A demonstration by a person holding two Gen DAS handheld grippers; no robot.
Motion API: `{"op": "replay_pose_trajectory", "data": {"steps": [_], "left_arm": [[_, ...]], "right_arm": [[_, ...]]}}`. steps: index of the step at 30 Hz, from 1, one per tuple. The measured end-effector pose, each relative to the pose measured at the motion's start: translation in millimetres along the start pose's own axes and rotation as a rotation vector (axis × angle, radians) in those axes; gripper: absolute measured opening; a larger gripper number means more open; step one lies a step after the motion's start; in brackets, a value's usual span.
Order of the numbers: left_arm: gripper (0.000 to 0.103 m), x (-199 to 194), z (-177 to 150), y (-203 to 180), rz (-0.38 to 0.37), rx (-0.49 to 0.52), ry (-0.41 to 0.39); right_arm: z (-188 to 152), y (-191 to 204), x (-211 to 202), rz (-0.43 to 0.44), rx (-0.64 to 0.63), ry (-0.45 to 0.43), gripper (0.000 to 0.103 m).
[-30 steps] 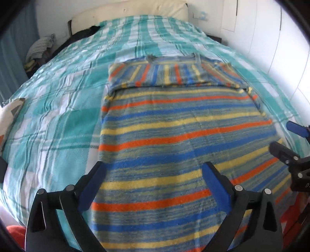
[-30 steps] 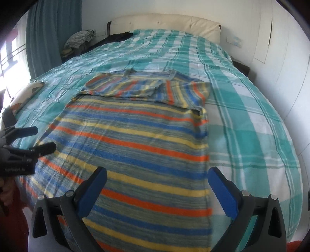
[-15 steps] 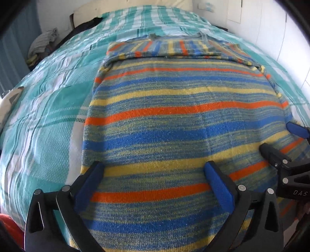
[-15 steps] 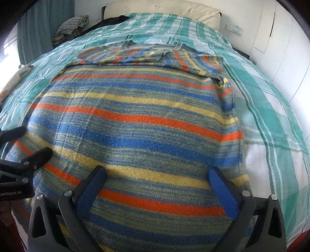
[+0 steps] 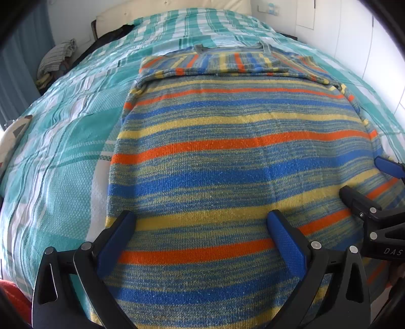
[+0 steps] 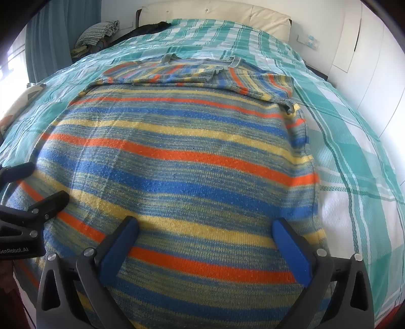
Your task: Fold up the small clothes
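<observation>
A knitted sweater (image 5: 240, 162) with blue, yellow and orange stripes lies flat on the bed, its sleeves folded in across the top near the collar. It also fills the right wrist view (image 6: 177, 162). My left gripper (image 5: 202, 230) is open, low over the sweater's lower left part near its left edge. My right gripper (image 6: 205, 235) is open, low over the lower right part near its right edge. Each gripper shows at the edge of the other's view, the right one (image 5: 367, 187) and the left one (image 6: 33, 184). Neither holds cloth.
The bed has a teal and white checked cover (image 5: 63, 141) and a cream headboard (image 6: 227, 12). Folded cloth and dark items (image 6: 101, 30) sit at the far left by a blue curtain. White cupboards (image 6: 367, 50) line the right. A cushion (image 5: 15, 131) lies at the left.
Both grippers have come down and forward over the sweater's lower part, so it fills more of both views. Both have stayed open.
</observation>
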State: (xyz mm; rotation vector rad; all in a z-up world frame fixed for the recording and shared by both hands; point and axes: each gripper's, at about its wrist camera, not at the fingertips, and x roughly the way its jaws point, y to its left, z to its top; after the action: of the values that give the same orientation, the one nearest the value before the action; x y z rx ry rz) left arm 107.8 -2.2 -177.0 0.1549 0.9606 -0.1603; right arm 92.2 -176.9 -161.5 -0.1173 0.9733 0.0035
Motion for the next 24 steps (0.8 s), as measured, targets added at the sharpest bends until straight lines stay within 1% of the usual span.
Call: {"op": "replay_pose_trajectory", "data": {"steps": [24], "left_arm": [[0.102, 0.1, -0.1, -1.6, 0.002, 0.006, -0.001]], "right_arm": [[0.1, 1.3, -0.1, -0.007, -0.002, -0.005, 0.103]]}}
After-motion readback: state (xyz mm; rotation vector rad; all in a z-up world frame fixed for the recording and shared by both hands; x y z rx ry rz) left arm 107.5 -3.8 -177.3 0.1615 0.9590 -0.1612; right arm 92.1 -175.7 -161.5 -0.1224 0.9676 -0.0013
